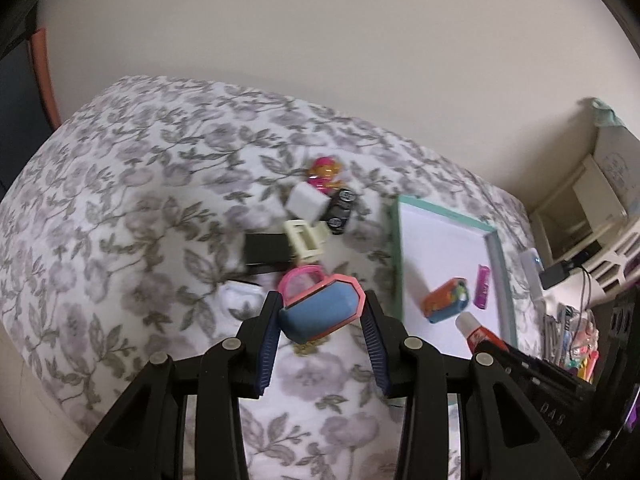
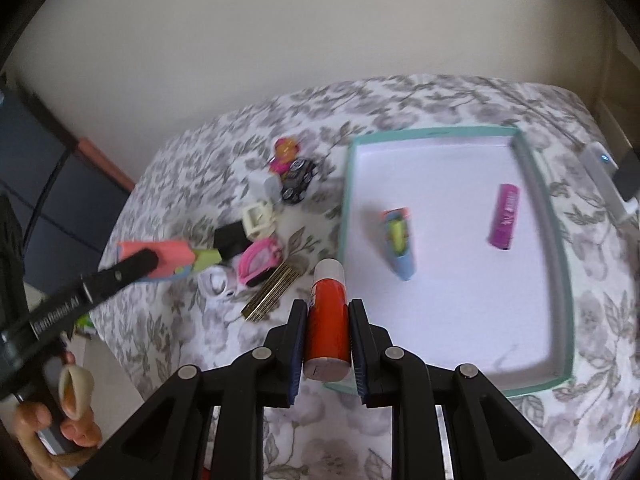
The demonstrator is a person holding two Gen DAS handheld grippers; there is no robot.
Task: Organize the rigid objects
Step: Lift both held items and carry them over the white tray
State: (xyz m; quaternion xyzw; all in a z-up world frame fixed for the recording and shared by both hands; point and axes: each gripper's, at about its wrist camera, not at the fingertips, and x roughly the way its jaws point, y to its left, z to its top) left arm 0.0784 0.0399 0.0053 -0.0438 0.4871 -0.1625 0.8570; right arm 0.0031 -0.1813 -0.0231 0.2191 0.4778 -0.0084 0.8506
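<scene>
My left gripper (image 1: 322, 312) is shut on a blue toy with a coral rim (image 1: 324, 308), held above the floral bedspread; it shows in the right wrist view (image 2: 160, 260) too. My right gripper (image 2: 326, 332) is shut on a red glue stick with a white cap (image 2: 326, 320), held at the near left edge of the teal-rimmed white tray (image 2: 560, 240). The tray holds a blue-orange toy (image 2: 398, 240) and a purple tube (image 2: 504, 216). The pile left of the tray has a pink toy (image 2: 260, 258), a black block (image 2: 230, 238), a cream clip (image 2: 258, 218), a toy car (image 2: 298, 180).
A gold comb-like piece (image 2: 270, 290), a white round piece (image 2: 214, 282), a white cube (image 1: 306, 200) and a pink-orange figure (image 1: 324, 170) lie in the pile. A charger and cable (image 2: 608, 176) lie right of the tray. Shelves (image 1: 580, 208) stand beyond the bed.
</scene>
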